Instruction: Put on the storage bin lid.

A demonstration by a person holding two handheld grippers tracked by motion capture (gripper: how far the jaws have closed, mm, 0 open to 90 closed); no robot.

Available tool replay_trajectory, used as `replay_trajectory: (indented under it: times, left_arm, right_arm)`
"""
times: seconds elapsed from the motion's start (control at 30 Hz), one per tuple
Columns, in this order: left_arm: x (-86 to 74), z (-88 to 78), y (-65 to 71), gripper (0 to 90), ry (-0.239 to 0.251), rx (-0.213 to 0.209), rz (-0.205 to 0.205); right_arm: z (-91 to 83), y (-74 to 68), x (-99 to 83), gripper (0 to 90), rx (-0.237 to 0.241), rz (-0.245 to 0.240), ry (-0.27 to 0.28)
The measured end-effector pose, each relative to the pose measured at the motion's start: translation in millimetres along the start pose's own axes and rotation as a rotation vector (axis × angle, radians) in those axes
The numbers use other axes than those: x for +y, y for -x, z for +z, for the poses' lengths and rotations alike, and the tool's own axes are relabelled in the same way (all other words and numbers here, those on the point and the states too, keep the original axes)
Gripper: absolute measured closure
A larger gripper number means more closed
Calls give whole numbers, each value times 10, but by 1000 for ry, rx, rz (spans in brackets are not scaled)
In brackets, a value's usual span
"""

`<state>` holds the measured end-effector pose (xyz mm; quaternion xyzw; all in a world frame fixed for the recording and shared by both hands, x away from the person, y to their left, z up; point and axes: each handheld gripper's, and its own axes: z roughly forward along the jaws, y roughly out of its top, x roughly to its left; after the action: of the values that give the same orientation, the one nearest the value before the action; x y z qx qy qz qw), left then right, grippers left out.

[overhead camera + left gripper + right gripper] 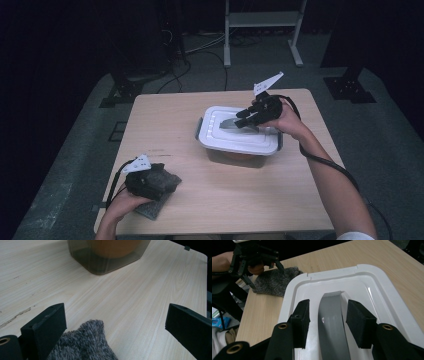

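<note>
I noted my right gripper (pixel 328 323) with jaws apart astride the grey handle (pixel 332 322) of the white lid (pixel 372 282) on the box (pixel 239 136) mid-table, pads not touching it, while my left gripper (pixel 115 325) sat open over the grey cloth (pixel 85 342) at the near left corner

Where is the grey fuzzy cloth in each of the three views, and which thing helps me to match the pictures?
High view: the grey fuzzy cloth lies at the lower left, on the near corner of the table, under the left tongs.
Left gripper view: at the bottom centre, between the two black jaws.
Right gripper view: at the upper left, beside the white lid.
Shared landmark: the clear plastic box with white lid.
</note>
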<state>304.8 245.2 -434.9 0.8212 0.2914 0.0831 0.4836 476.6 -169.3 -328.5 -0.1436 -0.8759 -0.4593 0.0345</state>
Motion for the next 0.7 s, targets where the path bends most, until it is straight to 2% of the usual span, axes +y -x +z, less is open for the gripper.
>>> replay_trajectory:
  times: [0.7]
  left_arm:
    - [4,4,28,26,-5,2,11]
  right_arm:
    - [-507,-208,-307,459,-72,33,66]
